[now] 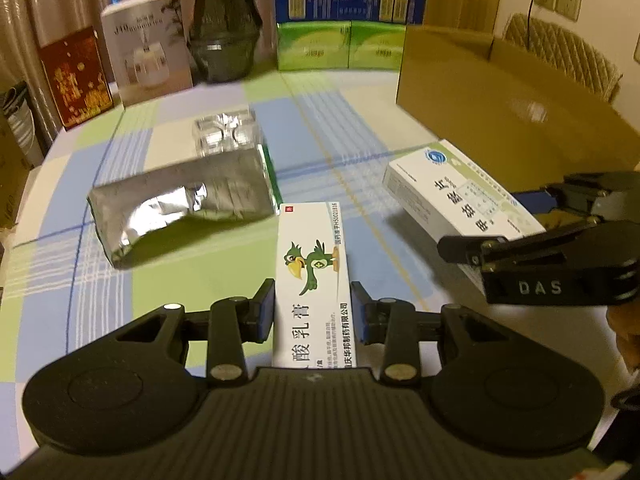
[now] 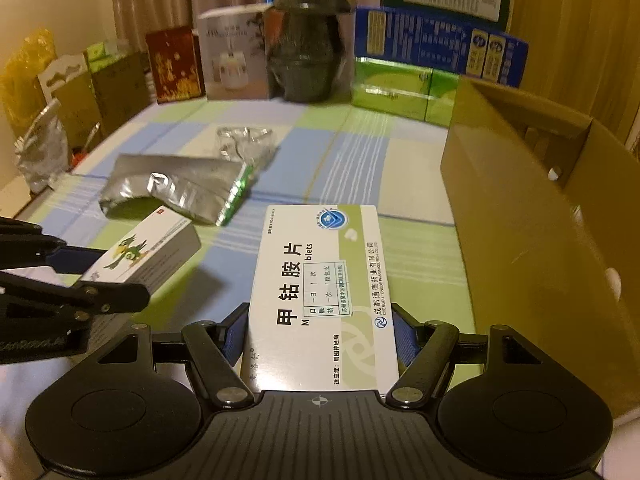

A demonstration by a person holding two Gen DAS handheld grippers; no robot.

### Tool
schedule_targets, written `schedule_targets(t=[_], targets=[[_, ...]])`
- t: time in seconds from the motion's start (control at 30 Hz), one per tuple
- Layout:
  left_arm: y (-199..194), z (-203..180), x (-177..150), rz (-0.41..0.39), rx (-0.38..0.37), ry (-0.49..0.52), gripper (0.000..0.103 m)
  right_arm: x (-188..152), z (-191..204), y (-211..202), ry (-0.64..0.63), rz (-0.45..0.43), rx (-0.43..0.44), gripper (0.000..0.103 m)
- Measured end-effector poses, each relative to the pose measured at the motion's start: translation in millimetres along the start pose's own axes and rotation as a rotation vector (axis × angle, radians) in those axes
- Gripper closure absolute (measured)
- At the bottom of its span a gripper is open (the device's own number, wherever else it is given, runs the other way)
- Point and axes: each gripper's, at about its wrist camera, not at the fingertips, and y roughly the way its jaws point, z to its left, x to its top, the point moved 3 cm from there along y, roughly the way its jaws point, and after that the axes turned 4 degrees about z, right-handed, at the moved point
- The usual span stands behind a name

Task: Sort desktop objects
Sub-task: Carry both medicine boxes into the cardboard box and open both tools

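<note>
Left tongs point(image 1: 313, 312) closed on narrow ointment carton point(image 1: 312, 280) with parrot print, pads pressing both long sides, carton pointing forward and apparently lifted clear of the checked worktop point(image 1: 192, 280). Right tongs point(image 2: 320, 336) clamped across wider white tablet box point(image 2: 320, 292), likewise held by its long edges; grip near the rear end leaves most of each box projecting ahead, presumably for dropping into a container. Open cardboard box point(image 2: 540, 240) standing just to the right of the tablet box, probably the sorting destination. Remaining on the worktop, well ahead of both tongs: one silver foil pouch point(image 1: 180, 208), lying flat, and one clear plastic blister tray point(image 1: 224, 132) just behind it, touching or overlapping; blurred, so exact contact uncertain. Count: two cartons in hand, two loose items not yet sorted, one cardboard box. Background row along far edge: dark jar point(image 1: 224, 40), green cartons point(image 1: 340, 48), upright boxes; not part of the current handling
</note>
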Motion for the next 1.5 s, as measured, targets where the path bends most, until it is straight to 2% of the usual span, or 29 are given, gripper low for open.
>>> schedule_targets(t=[0.37,0.77,1.1,1.5], targets=[[-48.5,-31.3,8.8,-0.075,0.043,-0.052,0.070,1.8,-17.1,-75.7,0.011,-0.067,-0.004,0.035],[-77.4,-116.3,52.2,-0.135,-0.042,-0.006,0.070,20.2,-104.2,-148.2,0.090,-0.151,-0.086,0.035],[-64.2,-183.0,98.9,-0.151,-0.100,0.050,0.070,19.7,-184.5,-161.4,0.159,-0.156,-0.150,0.035],[-25.8,-217.1,119.3,-0.115,-0.141,0.051,0.070,19.5,-223.6,-139.9,0.194,-0.132,-0.137,0.035]])
